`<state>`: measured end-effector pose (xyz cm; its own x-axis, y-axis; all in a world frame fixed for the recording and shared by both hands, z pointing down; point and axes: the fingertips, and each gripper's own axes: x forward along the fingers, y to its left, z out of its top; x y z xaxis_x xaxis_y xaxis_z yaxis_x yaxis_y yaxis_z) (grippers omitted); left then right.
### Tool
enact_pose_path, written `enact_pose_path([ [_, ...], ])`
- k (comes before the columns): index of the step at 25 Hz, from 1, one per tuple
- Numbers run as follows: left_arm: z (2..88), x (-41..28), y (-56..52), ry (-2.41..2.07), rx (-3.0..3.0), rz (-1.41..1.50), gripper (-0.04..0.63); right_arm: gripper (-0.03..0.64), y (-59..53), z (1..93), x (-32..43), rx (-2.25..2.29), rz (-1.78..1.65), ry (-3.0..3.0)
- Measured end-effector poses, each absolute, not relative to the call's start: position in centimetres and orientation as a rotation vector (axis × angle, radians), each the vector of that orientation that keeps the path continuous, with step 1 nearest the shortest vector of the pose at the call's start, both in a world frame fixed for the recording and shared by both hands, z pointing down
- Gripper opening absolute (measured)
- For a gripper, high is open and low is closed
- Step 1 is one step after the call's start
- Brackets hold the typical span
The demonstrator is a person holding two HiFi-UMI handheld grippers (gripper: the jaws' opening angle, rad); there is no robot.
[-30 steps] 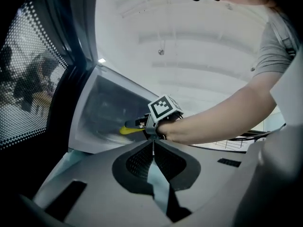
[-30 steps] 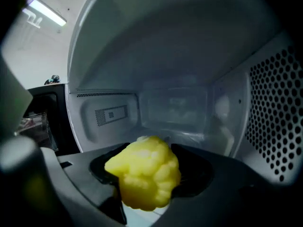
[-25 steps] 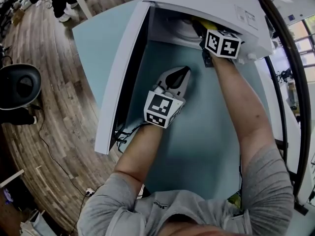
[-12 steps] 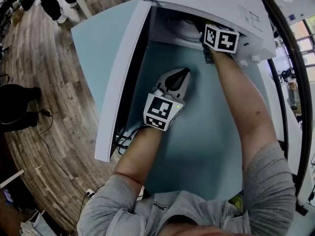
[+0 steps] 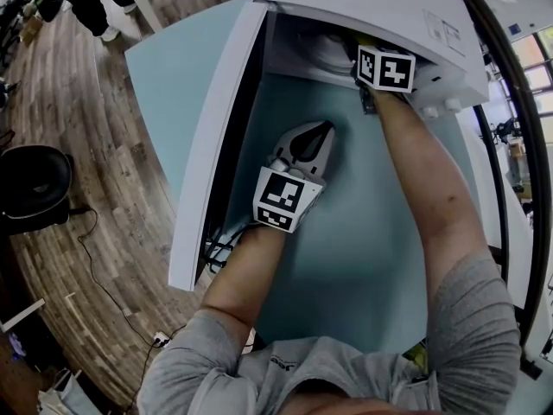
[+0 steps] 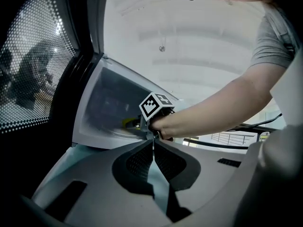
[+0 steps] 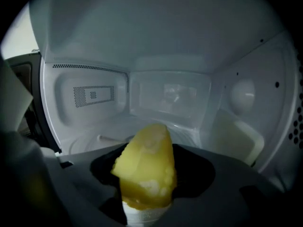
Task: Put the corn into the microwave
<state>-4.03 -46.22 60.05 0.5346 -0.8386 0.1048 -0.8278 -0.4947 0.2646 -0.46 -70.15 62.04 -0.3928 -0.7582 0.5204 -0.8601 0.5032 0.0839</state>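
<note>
The yellow corn (image 7: pixel 146 167) stands between the jaws of my right gripper (image 7: pixel 147 150), which are closing on it. The pads grip it on both sides. That gripper reaches into the white microwave (image 5: pixel 371 3), with its marker cube (image 5: pixel 385 67) at the mouth of the cavity. The corn hangs just above the cavity floor, near the glass turntable (image 7: pixel 102 137). It also shows as a yellow spot in the left gripper view, the corn (image 6: pixel 128 123). My left gripper (image 5: pixel 324 128) rests on the teal table in front of the opening, shut and empty.
The microwave door (image 5: pixel 216 128) stands swung wide open at the left, beside my left gripper. The teal table (image 5: pixel 363 258) spreads in front of the microwave. A black chair (image 5: pixel 30 180) stands on the wooden floor at the left. Cables hang off the table edge.
My right gripper has gone slightly deeper and lower into the microwave with the corn. The left gripper has stayed in place.
</note>
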Motion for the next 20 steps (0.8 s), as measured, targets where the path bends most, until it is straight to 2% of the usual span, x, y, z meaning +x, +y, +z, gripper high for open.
enact_pose_path([
  [20, 60.37, -3.78, -45.92, -1.393, 2.488, -0.028, 0.028, 0.273, -69.49, 62.60, -0.75, 1.266, 0.205, -2.212],
])
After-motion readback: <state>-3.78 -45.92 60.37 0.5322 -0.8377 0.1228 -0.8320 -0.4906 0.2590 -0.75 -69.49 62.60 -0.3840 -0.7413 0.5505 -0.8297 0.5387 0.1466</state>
